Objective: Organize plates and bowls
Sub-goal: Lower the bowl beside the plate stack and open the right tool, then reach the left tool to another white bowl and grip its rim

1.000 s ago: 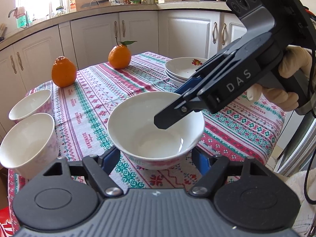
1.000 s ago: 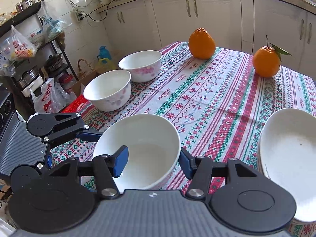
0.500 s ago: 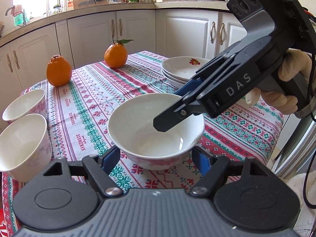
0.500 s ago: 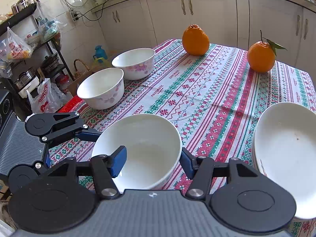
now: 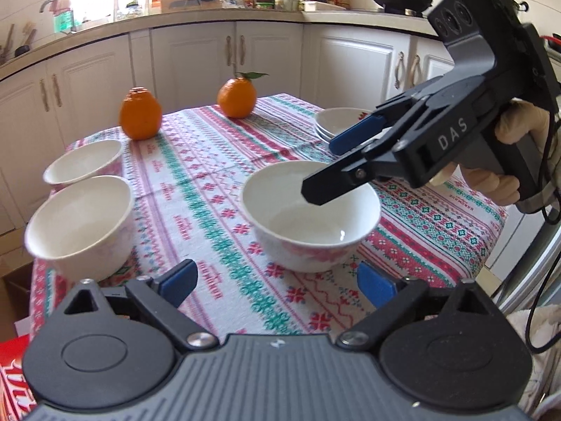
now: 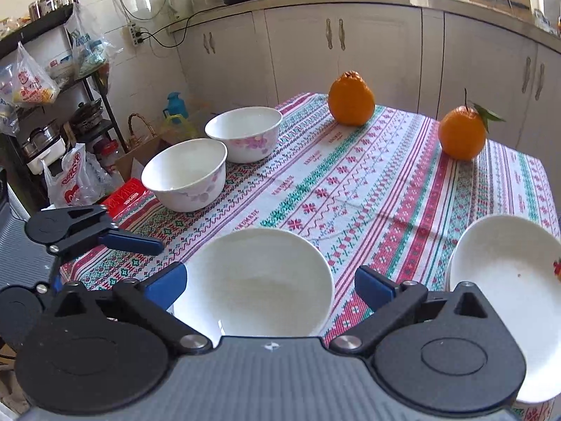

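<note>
A white bowl with pink flowers (image 5: 308, 217) stands on the patterned tablecloth (image 5: 210, 193). My left gripper (image 5: 277, 282) sits just short of it, jaws opening wide, nothing between them. My right gripper (image 5: 333, 165) reaches in from the right with its jaws opening. One finger hangs over the bowl's hollow, the other beyond the far rim, and neither pad presses. In the right wrist view the bowl (image 6: 259, 280) lies between the spread fingers of the right gripper (image 6: 270, 284). Two more bowls (image 6: 186, 172) (image 6: 245, 133) stand at the left edge. Stacked plates (image 6: 505, 273) are on the right.
Two oranges (image 6: 350, 100) (image 6: 461, 133) stand at the far side of the table. White cabinets ring the table closely. A shelf with bags and pots (image 6: 52, 105) stands off its left side. A gloved hand (image 5: 505, 161) holds the right gripper.
The right gripper let go of the bowl's rim and sprang wide open. The left gripper opened wider and drew back, so the bowl is now beyond its fingertips.
</note>
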A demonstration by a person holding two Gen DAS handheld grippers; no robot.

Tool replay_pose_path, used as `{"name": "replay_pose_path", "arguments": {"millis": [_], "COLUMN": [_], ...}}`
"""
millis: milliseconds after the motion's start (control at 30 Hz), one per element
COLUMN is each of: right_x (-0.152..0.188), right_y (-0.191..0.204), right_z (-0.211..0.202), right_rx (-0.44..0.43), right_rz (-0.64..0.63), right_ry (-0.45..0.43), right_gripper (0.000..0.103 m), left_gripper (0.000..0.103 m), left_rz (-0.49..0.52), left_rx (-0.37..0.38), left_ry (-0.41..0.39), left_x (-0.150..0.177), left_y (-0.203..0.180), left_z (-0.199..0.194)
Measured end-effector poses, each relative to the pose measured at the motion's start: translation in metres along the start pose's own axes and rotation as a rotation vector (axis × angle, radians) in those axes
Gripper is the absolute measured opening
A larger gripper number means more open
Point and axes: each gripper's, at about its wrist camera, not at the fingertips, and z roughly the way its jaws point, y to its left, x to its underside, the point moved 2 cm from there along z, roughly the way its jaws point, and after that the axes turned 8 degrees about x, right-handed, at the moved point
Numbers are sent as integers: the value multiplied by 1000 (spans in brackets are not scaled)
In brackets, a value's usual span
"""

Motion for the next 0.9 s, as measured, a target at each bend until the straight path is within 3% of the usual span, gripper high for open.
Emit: {"name": "replay_pose_path", "arguments": {"millis": [333,533,733,900], "right_x": [-22,-33,-42,-48], "right_y": [33,60,83,98], "right_z": [3,10,23,42], "right_rx": [3,9,6,8], "right_rz": [-111,-192,-247,-298], "right_ry": [-47,-75,-89,-83], "right_gripper": [103,103,103,103], "left_gripper": [101,102,102,102], "left_rz": [-59,-105,-94,-103], "left_rx": [-180,-276,-309,-279], "left_ry": [-71,-68,-46,-21], "left_x": [-7,-18,-23,-27], "left_y": [50,95,120,139], "left_z": [-50,-59,-50,-38]}}
